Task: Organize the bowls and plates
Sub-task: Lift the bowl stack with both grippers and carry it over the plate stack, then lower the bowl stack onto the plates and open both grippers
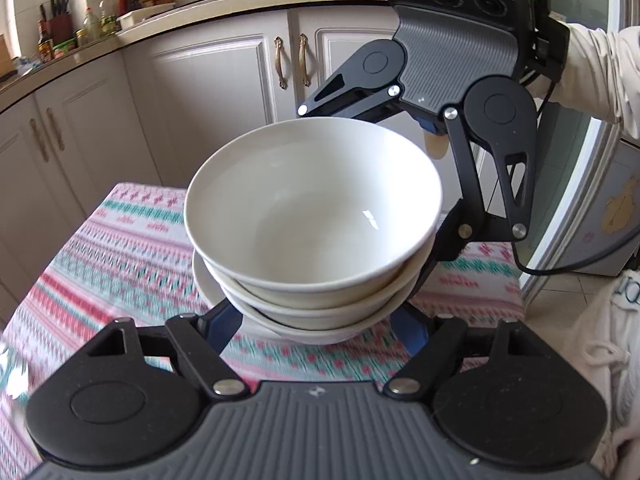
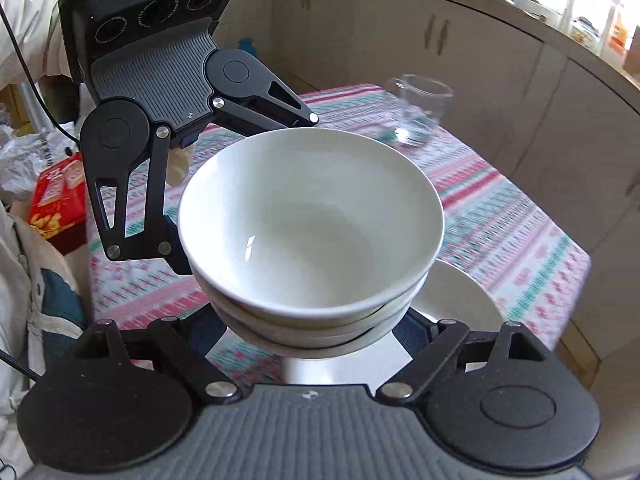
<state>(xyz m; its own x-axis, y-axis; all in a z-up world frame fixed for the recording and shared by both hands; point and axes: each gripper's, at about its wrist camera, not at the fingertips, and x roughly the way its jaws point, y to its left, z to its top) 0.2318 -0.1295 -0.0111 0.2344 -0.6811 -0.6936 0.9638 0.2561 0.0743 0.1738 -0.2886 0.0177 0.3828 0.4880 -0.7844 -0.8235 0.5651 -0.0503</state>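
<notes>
A stack of three white bowls [image 1: 312, 216] fills the middle of both views [image 2: 312, 220], held above the patterned tablecloth [image 1: 120, 248]. My left gripper [image 1: 320, 320] is closed around the stack's lower bowls from the near side, its blue fingers [image 1: 224, 328] mostly hidden under the rims. My right gripper [image 2: 316, 332] clasps the same stack from the opposite side. Each gripper shows in the other's view, across the bowls. A white plate [image 2: 456, 304] lies on the table under and right of the stack in the right wrist view.
A clear glass jug [image 2: 420, 112] stands at the table's far end. A red snack box [image 2: 60, 196] lies left of the table. Kitchen cabinets [image 1: 224, 80] and a counter with bottles [image 1: 92, 24] stand behind. A fridge [image 1: 600, 184] is at the right.
</notes>
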